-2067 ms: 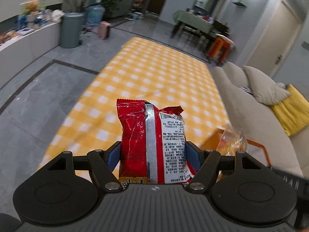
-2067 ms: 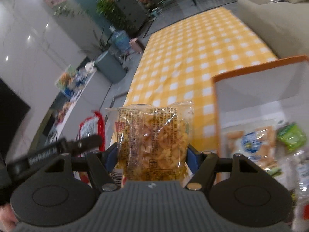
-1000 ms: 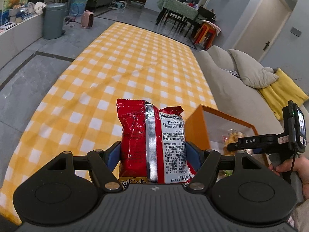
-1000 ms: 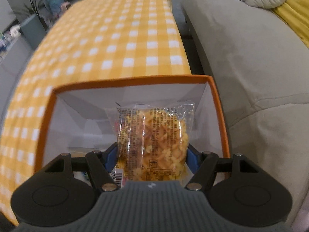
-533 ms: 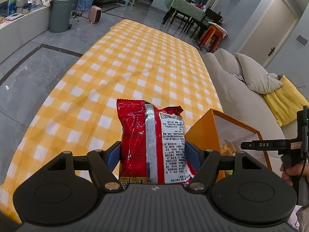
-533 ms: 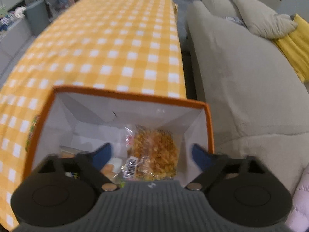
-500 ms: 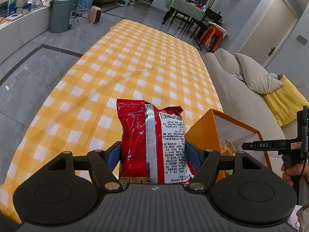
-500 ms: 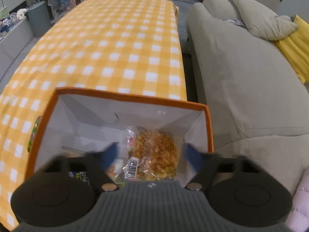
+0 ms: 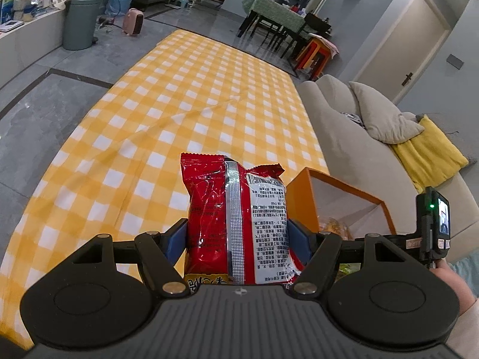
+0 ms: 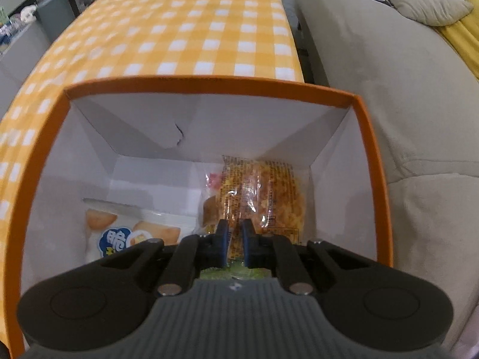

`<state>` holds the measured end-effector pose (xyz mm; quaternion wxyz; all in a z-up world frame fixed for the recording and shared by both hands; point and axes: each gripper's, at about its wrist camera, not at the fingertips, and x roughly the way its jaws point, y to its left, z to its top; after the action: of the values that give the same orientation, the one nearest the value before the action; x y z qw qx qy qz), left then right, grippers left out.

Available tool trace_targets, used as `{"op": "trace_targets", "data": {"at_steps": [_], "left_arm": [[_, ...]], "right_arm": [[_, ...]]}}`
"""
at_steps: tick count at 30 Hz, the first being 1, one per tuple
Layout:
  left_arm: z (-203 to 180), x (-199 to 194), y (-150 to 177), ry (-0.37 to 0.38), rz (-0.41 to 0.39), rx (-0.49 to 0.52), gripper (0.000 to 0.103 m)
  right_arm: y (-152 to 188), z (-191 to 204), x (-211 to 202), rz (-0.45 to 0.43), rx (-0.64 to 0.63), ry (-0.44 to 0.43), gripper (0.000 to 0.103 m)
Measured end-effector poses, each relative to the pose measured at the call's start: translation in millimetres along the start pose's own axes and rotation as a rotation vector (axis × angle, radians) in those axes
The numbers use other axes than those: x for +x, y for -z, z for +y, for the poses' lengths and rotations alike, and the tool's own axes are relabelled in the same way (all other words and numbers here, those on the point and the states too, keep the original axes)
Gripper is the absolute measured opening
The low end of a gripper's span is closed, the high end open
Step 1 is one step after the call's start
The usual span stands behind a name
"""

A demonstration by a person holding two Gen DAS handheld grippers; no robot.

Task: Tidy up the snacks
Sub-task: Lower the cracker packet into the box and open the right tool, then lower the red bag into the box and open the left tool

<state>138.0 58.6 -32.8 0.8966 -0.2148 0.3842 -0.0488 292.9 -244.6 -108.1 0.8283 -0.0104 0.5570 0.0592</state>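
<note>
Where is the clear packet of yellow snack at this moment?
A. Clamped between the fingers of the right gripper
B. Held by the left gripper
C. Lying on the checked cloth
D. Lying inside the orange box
D: in the right wrist view the clear packet of yellow snack lies on the floor of the orange box, beyond the nearly closed, empty right gripper; the left gripper holds a red packet.

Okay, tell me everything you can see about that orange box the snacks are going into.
The orange box is open-topped card with orange outer walls and rim and a plain white inside with folded flaps. It stands upright on the yellow checked cloth, close beside the grey sofa. Inside lie a clear packet of golden snacks toward the right and a white biscuit packet at the left. The right gripper, nearly closed and empty, hovers over it.
</note>
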Motion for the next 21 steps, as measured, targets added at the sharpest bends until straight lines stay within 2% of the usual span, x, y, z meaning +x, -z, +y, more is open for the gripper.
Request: {"op": "trace_targets", "data": {"at_steps": [2, 6, 10, 13, 16, 21], "left_arm": [[-2, -2, 0, 0.013, -0.004, 0.006, 0.081], [-9, -4, 1, 0.022, 0.000, 0.013, 0.081], [-24, -8, 2, 0.061, 0.005, 0.031, 0.081], [-43, -9, 3, 0.109, 0.012, 0.051, 0.081], [-68, -6, 6, 0.157, 0.035, 0.080, 0.081], [-115, 18, 18, 0.209, 0.122, 0.118, 0.081]], "right_arm": [[4, -8, -9, -0.025, 0.046, -0.036, 0.008], [17, -24, -35, -0.103, 0.128, -0.103, 0.018], [32, -37, -56, -0.182, 0.185, -0.145, 0.018], [39, -39, -71, -0.291, 0.143, -0.150, 0.018], [41, -40, -83, -0.354, 0.097, -0.144, 0.018], [36, -57, -89, -0.442, 0.139, -0.207, 0.019]]}}
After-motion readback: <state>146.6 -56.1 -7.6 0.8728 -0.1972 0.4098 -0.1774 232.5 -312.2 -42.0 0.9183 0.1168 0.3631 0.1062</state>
